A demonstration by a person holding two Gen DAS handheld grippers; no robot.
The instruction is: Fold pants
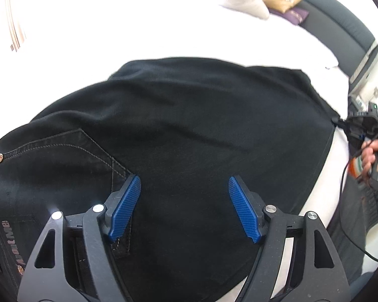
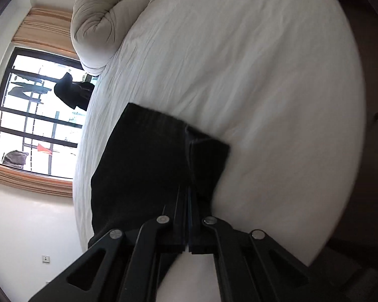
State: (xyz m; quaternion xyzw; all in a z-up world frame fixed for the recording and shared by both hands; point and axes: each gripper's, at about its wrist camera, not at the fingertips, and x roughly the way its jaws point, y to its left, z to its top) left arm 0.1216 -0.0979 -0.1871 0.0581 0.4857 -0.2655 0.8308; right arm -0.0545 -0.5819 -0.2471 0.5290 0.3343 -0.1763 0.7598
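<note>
Black denim pants on a white bed, one gripper spread above them, the other pinched on an edge.

Left wrist view: the left gripper [image 1: 184,207] with blue ribbed pads [image 1: 124,209] hangs with jaws wide apart, nothing between them, over the black denim pants [image 1: 189,125]; these lie flat on the white-sheeted bed [image 1: 163,25]; a stitched pocket [image 1: 63,166] sits at left; a person's hand [image 1: 373,161] holds the other tool at the right edge. Right wrist view: the right gripper [image 2: 188,193] has jaws fully together, clamped on the pants' [image 2: 148,156] edge; a rolled beige duvet [image 2: 98,22] and a dark-framed window [image 2: 37,115] lie beyond.
</note>
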